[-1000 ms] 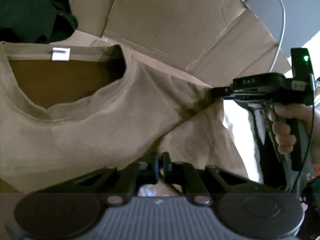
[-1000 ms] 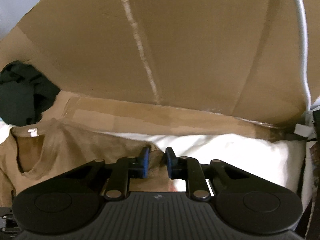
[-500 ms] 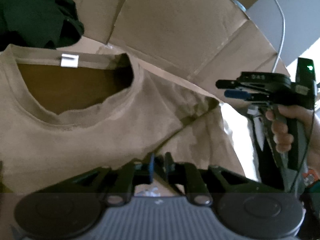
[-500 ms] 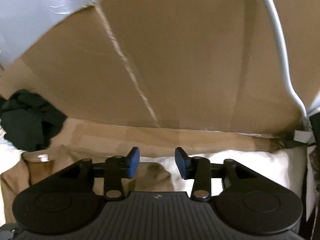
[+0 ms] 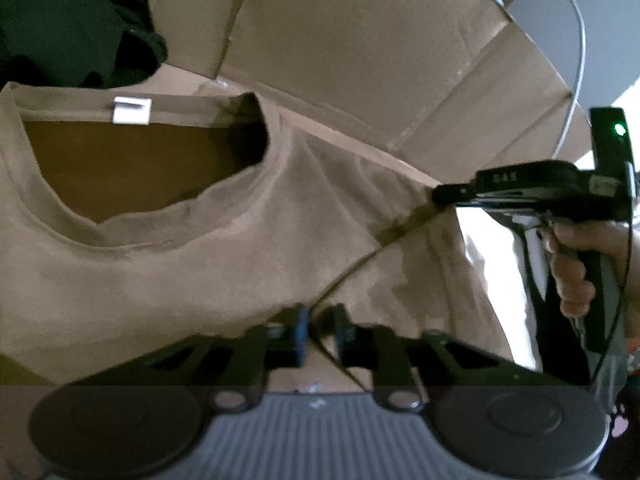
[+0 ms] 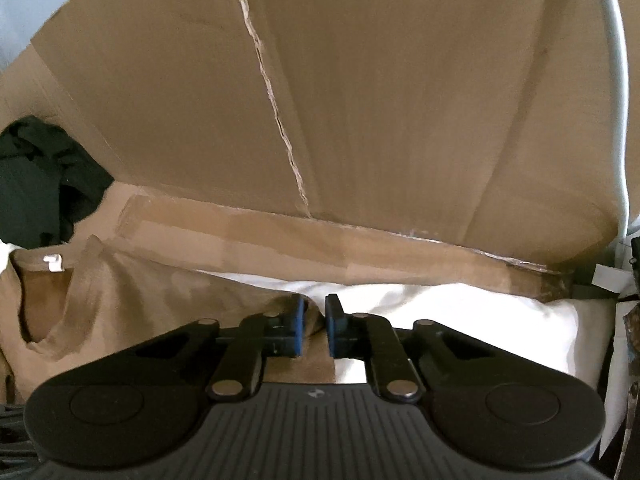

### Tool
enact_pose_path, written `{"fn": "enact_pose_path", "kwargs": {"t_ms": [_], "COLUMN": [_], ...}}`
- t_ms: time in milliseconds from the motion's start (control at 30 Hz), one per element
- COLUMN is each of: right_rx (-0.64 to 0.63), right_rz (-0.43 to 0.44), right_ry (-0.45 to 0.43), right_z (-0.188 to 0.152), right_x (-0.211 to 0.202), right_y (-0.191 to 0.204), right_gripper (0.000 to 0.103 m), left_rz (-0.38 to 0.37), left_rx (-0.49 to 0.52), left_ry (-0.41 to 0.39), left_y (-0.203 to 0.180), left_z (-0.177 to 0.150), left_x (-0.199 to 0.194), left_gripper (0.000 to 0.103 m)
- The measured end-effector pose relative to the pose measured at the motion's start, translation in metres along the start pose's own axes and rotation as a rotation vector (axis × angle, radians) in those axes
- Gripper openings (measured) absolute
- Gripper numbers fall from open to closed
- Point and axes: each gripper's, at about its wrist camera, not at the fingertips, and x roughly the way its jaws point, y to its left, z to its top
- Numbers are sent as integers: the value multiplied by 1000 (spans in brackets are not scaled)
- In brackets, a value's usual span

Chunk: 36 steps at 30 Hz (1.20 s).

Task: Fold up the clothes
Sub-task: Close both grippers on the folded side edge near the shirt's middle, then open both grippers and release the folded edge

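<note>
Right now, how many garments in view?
2. The tan T-shirt lies spread in front of both tools, collar toward the cardboard. A dark garment is bunched beyond its collar, at far left. More may be hidden outside the views.

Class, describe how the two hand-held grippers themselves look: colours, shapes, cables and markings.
Each hand-held gripper is black with a ribbed grey housing, two round discs and blue-padded fingers: left hand-held gripper, right hand-held gripper. Seen side-on, the right one shows a pistol grip, a green light and a thin black cable.
</note>
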Motion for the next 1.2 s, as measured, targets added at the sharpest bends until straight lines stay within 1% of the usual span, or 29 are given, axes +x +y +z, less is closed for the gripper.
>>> {"fn": "enact_pose_path", "kwargs": {"t_ms": [100,167,233,267,300,367,467,533,567,600,633,667,700,767,833,900,933,1033,1133,1167,1200], "right_rx": [1,1,-7,-9,-11,-13,-29,-25,-17,-8,-3,-7,-15,-15,-10,-22,-30,-37,-64,-76,-87], "right_rz": [-8,-8,-13,-15,-18,-22,-24,-12,-2,8,18,25,29,42,57,59,55,33,26,24,23], "right_ry": [-4,-3,-5,-8,-10,-16,-23,-20,-19,-19,-27,-39,-50,-82,-113,-113,-109,-107,-113,-116,-118], "right_z": [0,0,0,0,-1,-1,-2,-3,-4,-4,-5,-6,-6,-8,-13,-21,-24,-28,-32,-34,-37], "right_x": [4,6,8,8,9,10,10,9,8,6,2,-3,-8,-21,-37,-50,-53,-66,-88,-96,-105], "right_y": [-1,-2,0,1,3,4,6,5,3,1,-1,-2,-2,-5,-11,-17,-19,-26,-28,-27,-27], "right_gripper": [8,8,8,8,8,8,8,10,14,20,33,40,47,49,49,49,49,49,49,49,49], "left_rz": [-36,-38,-38,-36,-26,-19,25,26,34,40,37,36,36,46,52,64,81,98,67,65,65], "left_rx": [40,39,7,2,-14,-11,1,-26,-32,-36,-41,-42,-47,-54,-57,-46,-35,-24,-6,2,14], "left_ry": [45,36,0,-8,-33,-37,2,28,33,27,22,20,11,-6,-9,7,11,-35,-21,-16,-7], "left_y": [0,3,11,12,15,13,9,8,7,6,5,5,4,1,-2,-7,-11,-23,-38,-42,-48], "left_z": [0,1,4,5,7,8,6,5,4,4,4,4,3,0,-6,-12,-12,-7,-5,-5,-8], "left_x": [-4,-8,-17,-18,-21,-22,-12,-7,-5,-7,-7,-8,-10,-16,-20,-23,-27,-45,-58,-60,-63], "left_gripper": [1,1,1,1,1,1,2,4,6,7,13,20,23,32,34,34,33,34,38,41,41]}}
